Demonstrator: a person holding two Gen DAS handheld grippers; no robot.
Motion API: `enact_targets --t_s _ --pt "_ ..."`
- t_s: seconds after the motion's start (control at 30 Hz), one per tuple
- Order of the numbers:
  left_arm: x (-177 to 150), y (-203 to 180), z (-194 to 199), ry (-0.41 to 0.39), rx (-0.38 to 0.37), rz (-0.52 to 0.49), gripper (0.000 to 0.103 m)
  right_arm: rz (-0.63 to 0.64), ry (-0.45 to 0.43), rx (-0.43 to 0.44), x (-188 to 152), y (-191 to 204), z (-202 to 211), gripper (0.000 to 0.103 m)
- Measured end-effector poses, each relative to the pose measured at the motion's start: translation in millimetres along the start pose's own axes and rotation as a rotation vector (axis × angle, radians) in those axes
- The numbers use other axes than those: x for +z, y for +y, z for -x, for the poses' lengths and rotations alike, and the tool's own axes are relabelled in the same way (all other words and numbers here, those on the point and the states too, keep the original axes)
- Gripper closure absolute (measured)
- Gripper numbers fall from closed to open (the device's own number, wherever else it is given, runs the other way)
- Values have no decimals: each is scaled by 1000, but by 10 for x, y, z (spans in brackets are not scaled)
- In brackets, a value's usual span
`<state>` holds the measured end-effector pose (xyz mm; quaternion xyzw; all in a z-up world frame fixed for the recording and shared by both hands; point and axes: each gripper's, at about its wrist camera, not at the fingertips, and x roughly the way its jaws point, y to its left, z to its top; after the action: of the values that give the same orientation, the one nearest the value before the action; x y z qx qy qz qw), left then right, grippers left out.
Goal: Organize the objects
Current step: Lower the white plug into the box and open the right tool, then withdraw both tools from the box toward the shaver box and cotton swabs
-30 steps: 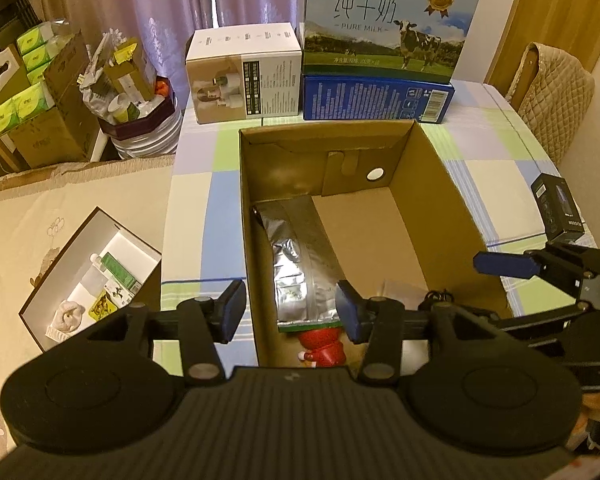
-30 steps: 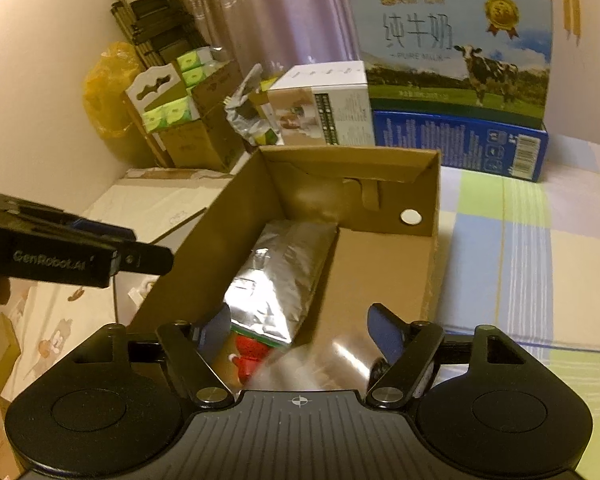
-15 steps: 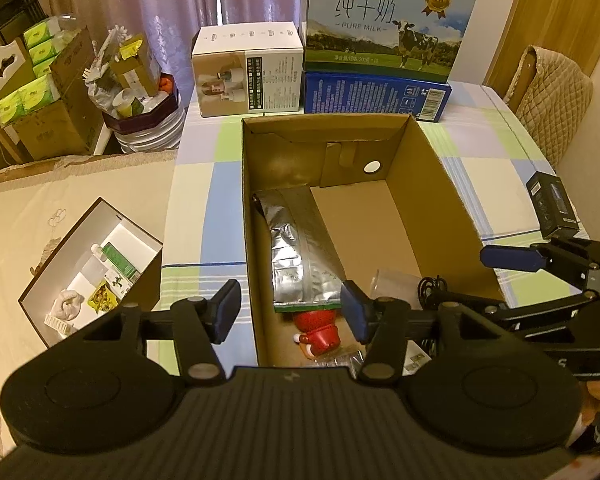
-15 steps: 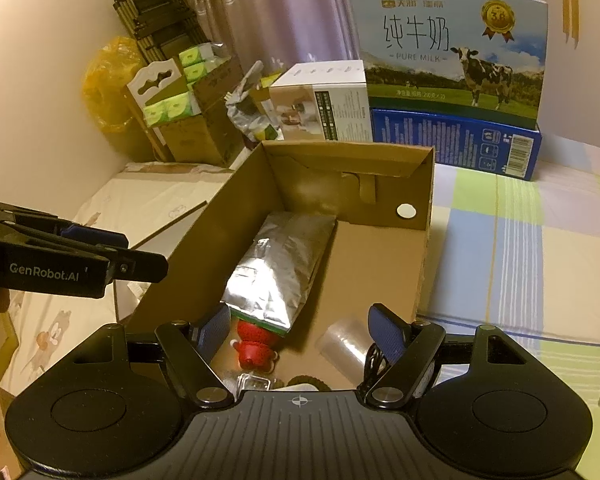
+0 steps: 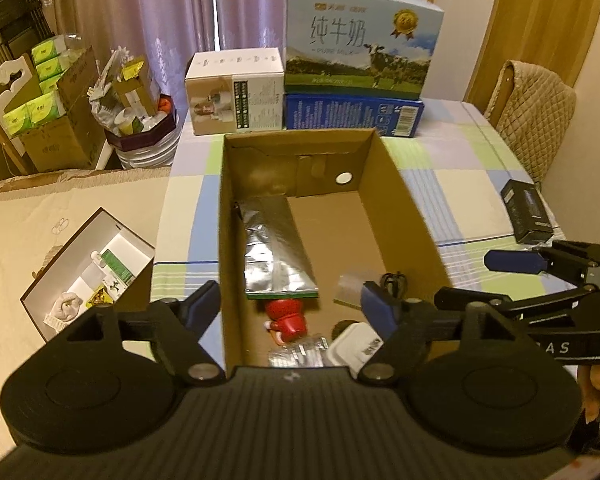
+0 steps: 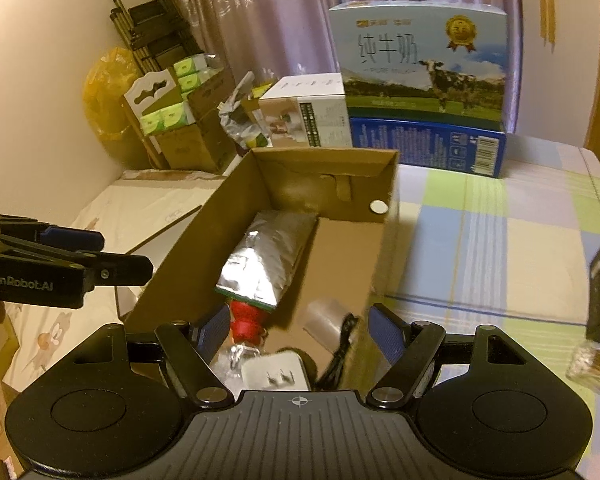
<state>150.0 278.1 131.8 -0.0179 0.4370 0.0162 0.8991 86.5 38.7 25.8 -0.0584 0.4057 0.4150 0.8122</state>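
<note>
1. Your left gripper [image 5: 290, 306] and right gripper [image 6: 298, 326] hover spread and empty over the cardboard box [image 5: 396, 184].
2. Inside lie a silver foil pouch [image 5: 276, 248], red figurine [image 5: 286, 314] and white charger [image 6: 276, 372].
3. Outside, a black box [image 5: 528, 212] rests on the checked tablecloth [image 5: 460, 184].

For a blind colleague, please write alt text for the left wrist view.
An open cardboard box on a checked tablecloth holds a silver foil pouch, a red figurine and a white charger. The open left tool hovers above it, the right tool beside.
</note>
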Motion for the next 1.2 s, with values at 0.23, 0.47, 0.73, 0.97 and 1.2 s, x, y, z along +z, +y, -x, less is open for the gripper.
enact_targets --t_s 0.23,0.47,0.73,0.97,1.2 --pt "-119 -366 206 -58 -29 -6 8 -36 -23 -45 -206 -279 389 30" --pt "-241 -879 285 -95 -71 -34 1 -103 -43 -113 -429 -715 766 30" --pt "-322 -1451 260 -109 -133 -78 1 -173 -60 -197 -722 -1278 1189 30" --pt "-382 -1884 101 -89 -177 -110 1 -248 -68 -265 -924 -1772 1471 30" --pt "-391 -2165 -71 -70 -196 -140 1 -287 -67 -295 -1016 -2079 1623 30"
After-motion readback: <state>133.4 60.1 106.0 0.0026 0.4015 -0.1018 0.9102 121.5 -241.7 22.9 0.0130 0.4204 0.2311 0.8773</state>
